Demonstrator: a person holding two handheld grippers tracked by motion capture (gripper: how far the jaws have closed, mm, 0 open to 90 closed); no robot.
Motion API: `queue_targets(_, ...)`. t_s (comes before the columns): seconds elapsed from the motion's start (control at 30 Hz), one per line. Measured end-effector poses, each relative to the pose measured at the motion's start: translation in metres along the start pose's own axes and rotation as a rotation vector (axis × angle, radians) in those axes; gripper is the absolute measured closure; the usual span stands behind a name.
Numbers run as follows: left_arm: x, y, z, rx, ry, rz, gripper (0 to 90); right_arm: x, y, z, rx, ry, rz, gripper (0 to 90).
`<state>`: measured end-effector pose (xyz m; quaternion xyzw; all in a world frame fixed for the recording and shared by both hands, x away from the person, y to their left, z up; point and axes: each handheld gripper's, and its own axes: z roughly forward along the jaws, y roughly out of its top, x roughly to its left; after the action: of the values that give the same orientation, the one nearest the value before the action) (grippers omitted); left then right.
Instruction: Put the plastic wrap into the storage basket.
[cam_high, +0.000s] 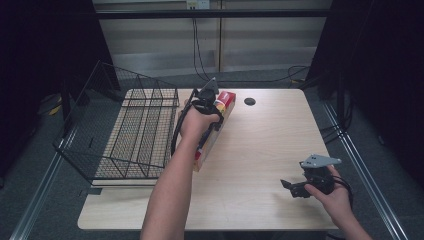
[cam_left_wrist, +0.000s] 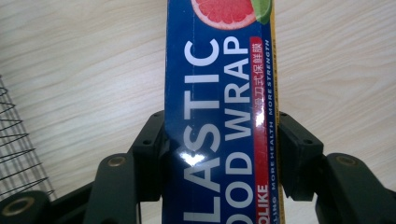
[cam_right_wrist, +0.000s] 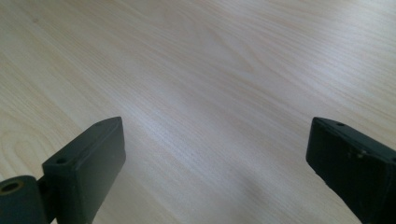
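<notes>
One long blue plastic wrap box (cam_left_wrist: 219, 112), printed with white lettering and a grapefruit slice, lies on the table (cam_high: 260, 145) beside the wire basket (cam_high: 125, 130). Its ends are cut off in the left gripper view. Left gripper (cam_left_wrist: 219, 154) clamps its sides; right gripper (cam_high: 291, 186) hovers with jaws wide apart.

Wire basket (cam_high: 135, 130) on table's (cam_high: 260, 150) left edge, dark hole (cam_high: 249, 101) at back.
</notes>
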<state>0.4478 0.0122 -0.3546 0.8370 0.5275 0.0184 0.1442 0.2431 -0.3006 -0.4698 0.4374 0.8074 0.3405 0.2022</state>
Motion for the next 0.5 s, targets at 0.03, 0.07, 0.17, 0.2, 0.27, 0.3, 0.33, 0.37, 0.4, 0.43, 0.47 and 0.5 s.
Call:
queue_targets(0.03,0.001,0.000,-0.001,-0.002,0.001,0.008,44.7,0.000,0.000,0.000,0.001,0.001,0.002,4.6)
queue_targets(0.07,0.001,-0.001,-0.003,-0.002,0.000,-0.004,44.7,0.000,0.000,0.000,0.003,0.003,0.004,4.6)
queue_targets(0.17,0.005,-0.002,-0.008,-0.005,-0.008,-0.006,44.7,0.000,0.000,0.000,0.003,-0.002,0.000,4.6)
queue_targets(0.2,0.006,-0.002,-0.009,-0.005,-0.006,-0.012,44.7,-0.001,0.000,0.000,0.000,-0.006,-0.003,4.6)
queue_targets(0.27,0.008,-0.002,-0.012,-0.010,-0.005,-0.010,44.7,0.000,0.000,0.000,0.000,0.001,0.000,4.6)
queue_targets(0.3,0.008,-0.003,-0.014,-0.005,-0.001,-0.018,44.7,-0.001,0.000,0.000,-0.005,-0.005,-0.009,4.6)
queue_targets(0.33,0.010,-0.003,-0.016,-0.002,-0.001,-0.016,44.7,-0.001,0.000,0.000,-0.006,-0.006,-0.011,4.6)
queue_targets(0.37,0.011,-0.004,-0.017,-0.006,-0.005,-0.021,44.7,-0.001,0.000,0.000,-0.004,-0.005,-0.005,4.6)
queue_targets(0.4,0.013,-0.004,-0.019,-0.006,-0.006,-0.020,44.7,0.000,0.000,0.000,-0.002,-0.006,0.005,4.6)
queue_targets(0.43,0.014,-0.004,-0.020,-0.015,-0.008,-0.031,44.7,-0.001,0.000,0.000,-0.003,-0.006,0.004,4.6)
queue_targets(0.47,0.015,-0.005,-0.022,-0.013,-0.006,-0.032,44.7,-0.001,0.000,0.000,-0.006,-0.007,-0.006,4.6)
queue_targets(0.5,0.016,-0.005,-0.024,-0.007,-0.006,-0.028,44.7,-0.001,0.000,0.000,-0.002,-0.002,0.002,4.6)
